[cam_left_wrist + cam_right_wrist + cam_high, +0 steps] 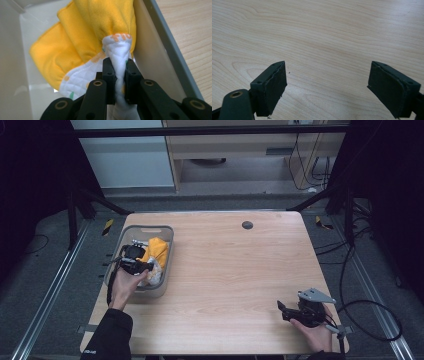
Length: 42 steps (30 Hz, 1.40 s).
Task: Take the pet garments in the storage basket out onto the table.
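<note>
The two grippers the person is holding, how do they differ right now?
The left gripper is shut on the cloth, pinching its white quilted edge; the right gripper stands wide open with nothing between its jaws. The left gripper reaches into the grey bin at the table's left side; the right gripper is over bare wooden table near the front right corner. Both have black jaws and are hand-held.

Dim surroundings, soft even tabletop light

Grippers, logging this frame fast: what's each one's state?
Left gripper: shut on the cloth in the bin.
Right gripper: open, holding nothing.
</note>
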Each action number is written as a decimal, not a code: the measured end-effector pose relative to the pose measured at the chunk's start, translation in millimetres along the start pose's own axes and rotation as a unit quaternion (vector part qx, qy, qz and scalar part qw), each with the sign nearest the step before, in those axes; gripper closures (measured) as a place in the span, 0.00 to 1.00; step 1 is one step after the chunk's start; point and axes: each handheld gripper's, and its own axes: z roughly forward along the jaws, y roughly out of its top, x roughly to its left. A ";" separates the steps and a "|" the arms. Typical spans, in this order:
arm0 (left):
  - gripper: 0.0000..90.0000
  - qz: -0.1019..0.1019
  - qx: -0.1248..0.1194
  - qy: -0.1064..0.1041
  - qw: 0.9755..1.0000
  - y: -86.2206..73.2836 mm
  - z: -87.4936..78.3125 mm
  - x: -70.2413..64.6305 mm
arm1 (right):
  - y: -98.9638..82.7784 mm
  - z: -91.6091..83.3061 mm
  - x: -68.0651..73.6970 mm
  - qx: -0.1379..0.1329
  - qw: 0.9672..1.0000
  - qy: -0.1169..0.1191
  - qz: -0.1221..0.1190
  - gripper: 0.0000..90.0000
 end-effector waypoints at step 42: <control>0.92 0.054 -0.119 -0.022 0.991 18.1 -101.2 -16.5 | 0.6 -2.8 -0.9 -0.007 1.000 -0.003 0.001 0.16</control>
